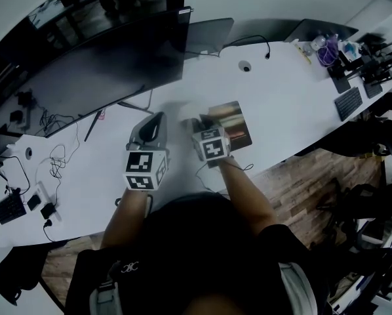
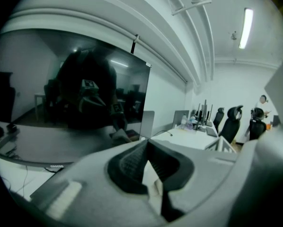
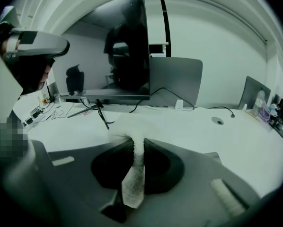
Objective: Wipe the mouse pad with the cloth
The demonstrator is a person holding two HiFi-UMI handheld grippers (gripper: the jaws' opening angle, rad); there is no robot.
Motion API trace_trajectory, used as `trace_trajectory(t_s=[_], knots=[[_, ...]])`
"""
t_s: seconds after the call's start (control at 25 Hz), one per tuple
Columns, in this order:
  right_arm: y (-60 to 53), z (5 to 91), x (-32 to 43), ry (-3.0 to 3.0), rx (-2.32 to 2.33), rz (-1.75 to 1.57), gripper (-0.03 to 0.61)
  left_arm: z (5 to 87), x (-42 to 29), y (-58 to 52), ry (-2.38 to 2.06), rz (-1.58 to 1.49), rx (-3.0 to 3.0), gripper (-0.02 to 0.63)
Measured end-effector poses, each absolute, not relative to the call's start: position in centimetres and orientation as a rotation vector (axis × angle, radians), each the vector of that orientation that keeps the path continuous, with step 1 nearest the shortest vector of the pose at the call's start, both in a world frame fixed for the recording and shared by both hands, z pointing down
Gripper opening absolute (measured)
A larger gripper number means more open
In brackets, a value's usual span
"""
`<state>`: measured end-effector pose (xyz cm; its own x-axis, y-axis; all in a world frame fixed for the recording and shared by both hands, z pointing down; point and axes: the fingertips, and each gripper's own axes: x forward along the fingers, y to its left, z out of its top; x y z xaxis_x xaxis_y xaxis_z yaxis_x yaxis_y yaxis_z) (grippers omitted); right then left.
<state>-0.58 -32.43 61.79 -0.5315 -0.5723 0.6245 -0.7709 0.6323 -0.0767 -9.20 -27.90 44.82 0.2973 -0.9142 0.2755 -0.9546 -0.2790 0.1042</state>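
In the head view the brownish mouse pad point(image 1: 237, 118) lies flat on the white desk point(image 1: 281, 104), in front of the person. My right gripper point(image 1: 195, 127) hovers over the pad's left edge, shut on a white cloth point(image 1: 187, 115). The right gripper view shows that cloth point(image 3: 133, 141) pinched between the dark pads and bunched beyond the tips; the pad is hidden there. My left gripper point(image 1: 153, 125) is to the left of the pad, over bare desk. Its jaws point(image 2: 146, 144) meet at the tips with nothing between them, tilted up towards the monitor.
A large dark monitor point(image 1: 111, 71) stands behind both grippers, a smaller grey screen point(image 1: 209, 33) beside it. Cables and chargers point(image 1: 48, 166) lie at the desk's left end. A keyboard point(image 1: 349, 102) and bottles point(image 1: 327, 50) sit at the right end. The desk's front edge is at the person's body.
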Motion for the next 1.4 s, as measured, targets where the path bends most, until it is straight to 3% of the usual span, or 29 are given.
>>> trace_trajectory(t_s=[0.64, 1.4], knots=[[-33.8, 68.3, -0.6, -2.184, 0.968, 0.461, 0.035, 44.8, -10.3, -27.0, -1.770, 0.258, 2.266, -0.002], [-36.2, 67.8, 4.2, -2.096, 1.076, 0.460, 0.035, 44.7, -8.1, -27.4, -1.746, 0.271, 2.301, -0.002]])
